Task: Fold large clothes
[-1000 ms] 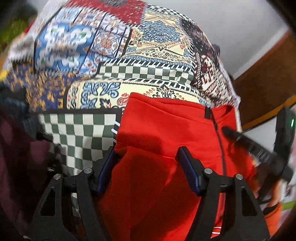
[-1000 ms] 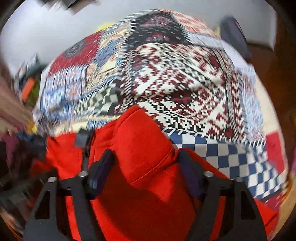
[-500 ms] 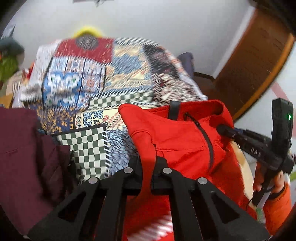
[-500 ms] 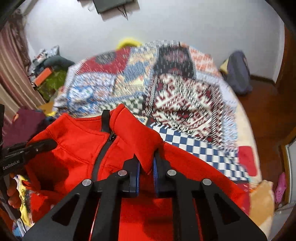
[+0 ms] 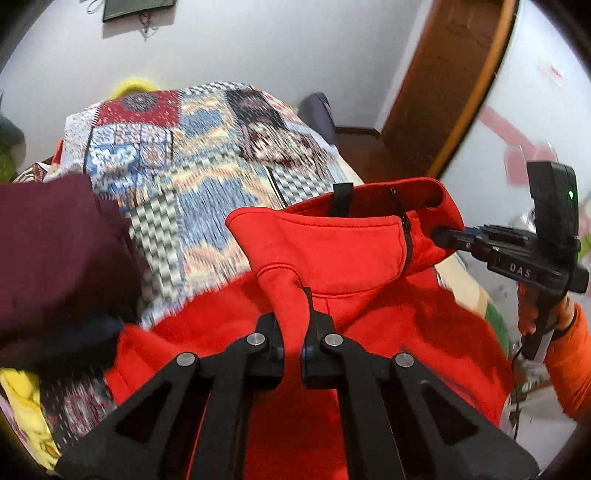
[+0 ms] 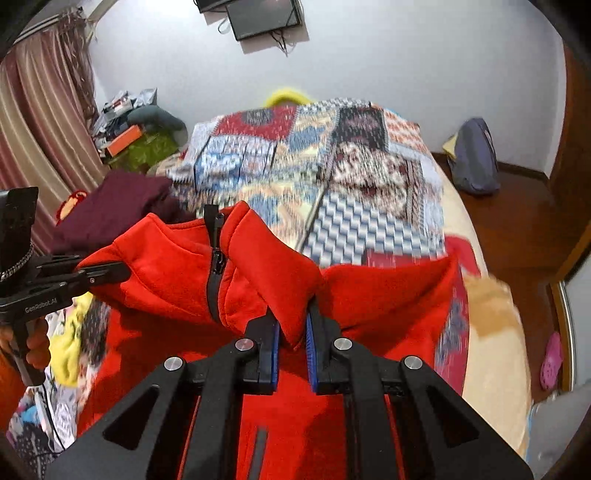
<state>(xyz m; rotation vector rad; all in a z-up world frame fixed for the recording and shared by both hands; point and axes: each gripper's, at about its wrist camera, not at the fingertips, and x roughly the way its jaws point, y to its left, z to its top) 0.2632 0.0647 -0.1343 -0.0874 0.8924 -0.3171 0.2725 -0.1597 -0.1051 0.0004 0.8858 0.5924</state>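
Your left gripper [image 5: 293, 334] is clenched on one shoulder of the red jacket [image 5: 332, 251]; your right gripper [image 6: 291, 332] is clenched on the other; the jacket hangs between them above the near edge of the bed [image 6: 491, 295], collar up, zip running downward, long axis roughly vertical; the lower hem is out of sight, probably below both cameras; only the left view shows the black loop inside the collar; only the right view shows the screen [image 6: 264, 16] on the wall and the curtain [image 6: 40, 122]; a maroon garment [image 5: 55, 251] lies near the bed's left edge.

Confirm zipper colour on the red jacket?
Black zipper on the red jacket; clearest in the right wrist view.
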